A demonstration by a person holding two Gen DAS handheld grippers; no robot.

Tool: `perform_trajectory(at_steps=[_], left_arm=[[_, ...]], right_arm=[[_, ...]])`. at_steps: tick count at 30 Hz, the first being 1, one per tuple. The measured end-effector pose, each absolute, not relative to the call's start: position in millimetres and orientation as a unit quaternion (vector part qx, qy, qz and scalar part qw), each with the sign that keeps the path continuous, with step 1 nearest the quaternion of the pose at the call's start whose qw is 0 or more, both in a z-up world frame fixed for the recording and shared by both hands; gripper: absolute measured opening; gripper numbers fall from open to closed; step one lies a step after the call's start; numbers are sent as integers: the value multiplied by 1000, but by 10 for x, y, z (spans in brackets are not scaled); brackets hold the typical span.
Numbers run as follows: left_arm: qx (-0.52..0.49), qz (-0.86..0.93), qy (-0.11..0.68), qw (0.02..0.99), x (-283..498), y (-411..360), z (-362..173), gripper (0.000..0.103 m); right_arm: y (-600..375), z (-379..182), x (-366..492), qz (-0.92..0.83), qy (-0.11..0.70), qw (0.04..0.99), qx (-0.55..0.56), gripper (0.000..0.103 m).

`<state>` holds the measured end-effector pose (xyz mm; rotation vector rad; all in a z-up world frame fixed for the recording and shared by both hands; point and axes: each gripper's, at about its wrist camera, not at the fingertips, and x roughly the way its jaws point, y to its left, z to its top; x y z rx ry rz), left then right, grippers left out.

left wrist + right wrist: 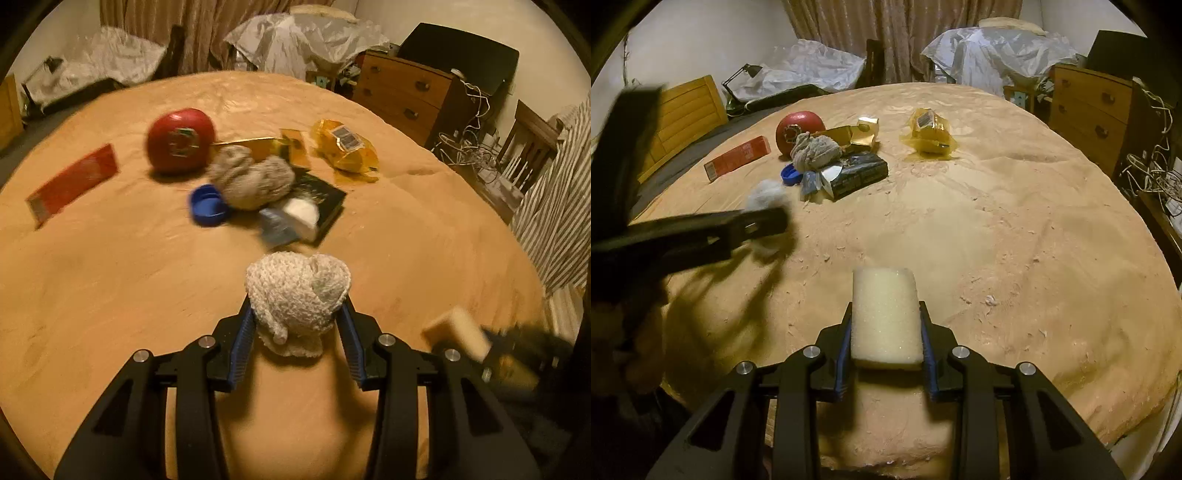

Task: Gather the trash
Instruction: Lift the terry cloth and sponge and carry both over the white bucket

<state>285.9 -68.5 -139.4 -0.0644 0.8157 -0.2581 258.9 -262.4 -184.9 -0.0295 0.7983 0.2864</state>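
Left gripper: closed on a wad of white knitted cloth, which sits between the blue pads at lower centre of the left wrist view, clear of the bed. Judged a carry grip, the soft wad pinched at its waist.

Right gripper: closed on a pale sponge block, upright between the pads, lower centre of the right wrist view; also lifted for removal, in my judgement.

Remaining trash lies in a cluster at upper centre: red round tin, grey rag, blue cap, black packet, gold wrapping. A red carton lies to its left, a yellow bag apart to the right.

Obstruction: none on the bed between grippers and cluster. Both grippers are occupied. No bin is visible.
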Motion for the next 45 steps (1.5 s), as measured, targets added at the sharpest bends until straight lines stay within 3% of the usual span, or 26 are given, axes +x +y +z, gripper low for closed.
perform_trajectory(at_steps=[6,20,45], left_arm=[[-2,-86,344,935,2457,-471,-1135,41],[29,-52,203,977,1626,-427,-303,42],[30,-49,173,983,1386,-520,-130,42]], right_arm=[[-2502,-1629,2397,139,353,925,-8,31],[-2248,-552,1518,102,207,973,-8,31],[-2218,-286,1000,89,182,979,-10,32]])
